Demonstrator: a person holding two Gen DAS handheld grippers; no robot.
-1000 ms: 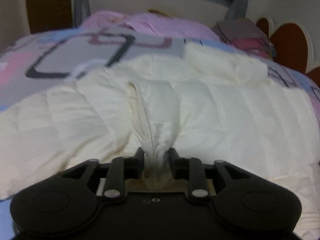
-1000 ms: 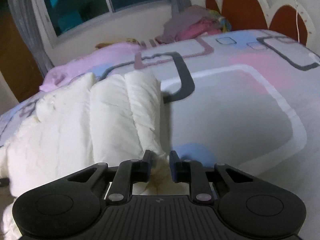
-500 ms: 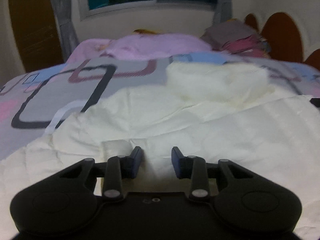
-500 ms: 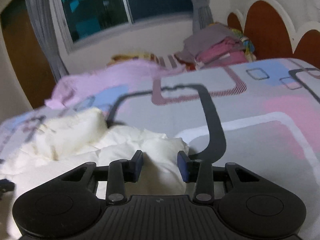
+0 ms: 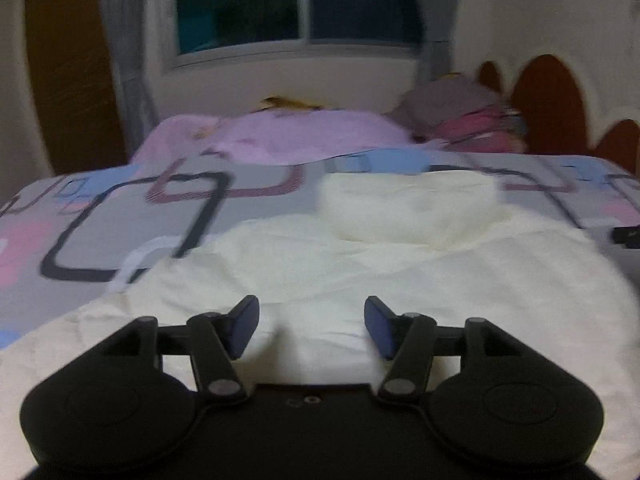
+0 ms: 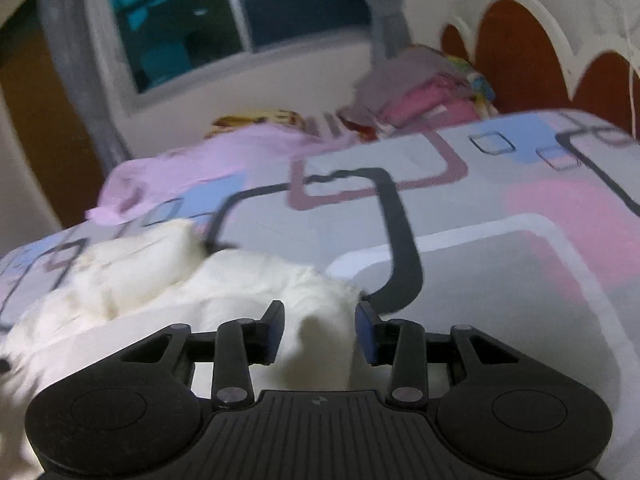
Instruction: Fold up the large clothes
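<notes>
The cream padded garment (image 5: pixel 360 264) is spread on the patterned bed (image 6: pixel 500 248), well short of the clothes pile (image 6: pixel 420 92) by the headboard. The left gripper (image 5: pixel 311 322) and right gripper (image 6: pixel 319 330) are held just above the garment, fingers (image 5: pixel 242 320) spread apart, nothing pinched.

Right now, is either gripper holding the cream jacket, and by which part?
Nothing is held. The left gripper and right gripper are both open above the cream jacket, fabric unpinched.

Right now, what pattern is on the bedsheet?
The bedsheet is grey with pink, blue and dark rounded rectangles; clearest in the right wrist view.
</notes>
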